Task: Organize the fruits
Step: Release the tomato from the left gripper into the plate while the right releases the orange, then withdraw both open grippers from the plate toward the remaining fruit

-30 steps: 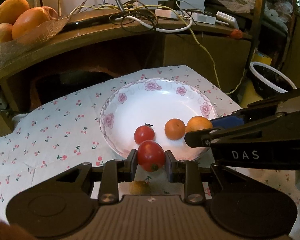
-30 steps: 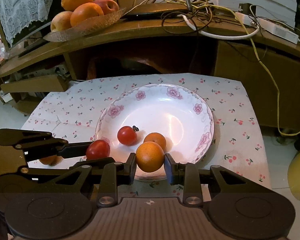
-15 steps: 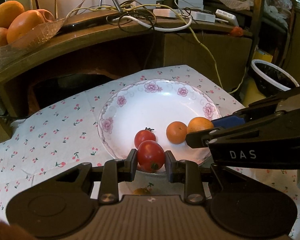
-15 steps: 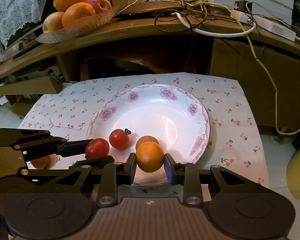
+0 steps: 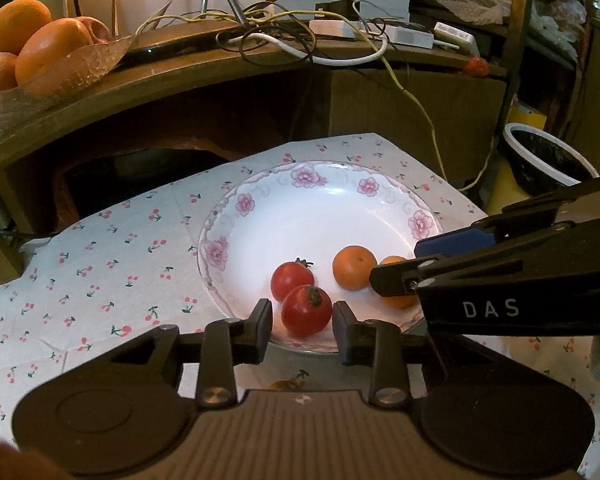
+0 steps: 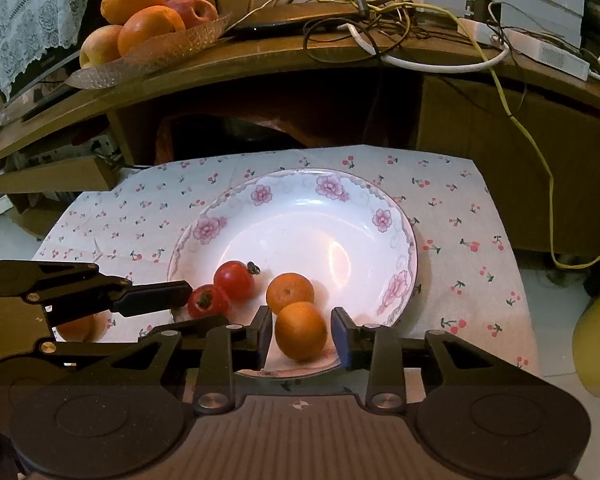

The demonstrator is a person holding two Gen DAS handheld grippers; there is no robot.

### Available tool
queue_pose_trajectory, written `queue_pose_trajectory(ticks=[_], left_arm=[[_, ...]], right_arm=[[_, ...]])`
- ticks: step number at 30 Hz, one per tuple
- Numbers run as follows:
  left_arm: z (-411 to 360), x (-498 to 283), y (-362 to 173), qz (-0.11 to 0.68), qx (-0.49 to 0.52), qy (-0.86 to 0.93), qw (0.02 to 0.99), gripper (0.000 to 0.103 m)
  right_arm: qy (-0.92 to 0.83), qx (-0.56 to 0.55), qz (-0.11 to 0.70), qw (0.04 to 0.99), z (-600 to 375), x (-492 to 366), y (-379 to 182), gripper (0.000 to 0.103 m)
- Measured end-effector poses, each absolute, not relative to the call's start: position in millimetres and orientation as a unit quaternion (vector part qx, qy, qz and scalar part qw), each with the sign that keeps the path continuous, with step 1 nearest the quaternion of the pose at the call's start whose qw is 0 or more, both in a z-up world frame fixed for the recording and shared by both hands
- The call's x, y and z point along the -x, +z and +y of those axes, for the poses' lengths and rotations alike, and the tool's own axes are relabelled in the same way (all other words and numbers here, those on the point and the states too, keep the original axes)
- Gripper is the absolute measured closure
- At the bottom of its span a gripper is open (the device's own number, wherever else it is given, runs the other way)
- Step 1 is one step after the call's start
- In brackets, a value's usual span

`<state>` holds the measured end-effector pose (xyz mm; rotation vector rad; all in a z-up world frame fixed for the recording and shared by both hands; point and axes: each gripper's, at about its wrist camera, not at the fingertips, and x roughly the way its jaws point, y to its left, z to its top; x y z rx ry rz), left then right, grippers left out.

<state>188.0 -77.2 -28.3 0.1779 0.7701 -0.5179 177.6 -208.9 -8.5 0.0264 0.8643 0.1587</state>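
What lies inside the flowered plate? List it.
In the plate: two tomatoes and two oranges. Its near rim is hidden behind the right tongs.

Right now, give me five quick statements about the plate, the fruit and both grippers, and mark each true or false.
1. The left gripper is open around a tomato. True.
2. The right gripper clamps an orange. False: its fingers stand apart from it.
3. The plate holds two tomatoes and two oranges. True.
4. The plate is plain white. False: pink flowers ring its rim.
5. The glass fruit dish sits on the tablecloth. False: it sits on the wooden shelf behind.
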Motion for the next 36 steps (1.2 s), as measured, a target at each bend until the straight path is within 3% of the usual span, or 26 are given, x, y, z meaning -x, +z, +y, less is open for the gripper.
queue_pose_trajectory(ticks=[26, 36], left_arm=[[-44.9, -183.6, -0.3, 0.342, -0.057, -0.217, 0.912, 0.061], [-9.7, -148.6, 0.8, 0.359, -0.059, -0.195, 0.911, 0.061]], right_arm=[[0.05, -0.052, 0.384, 0.921, -228.5, -168.5, 9.0, 0.062], [0.13, -0.022, 0.401, 0.907, -194.3, -142.6, 11.8, 0.062]])
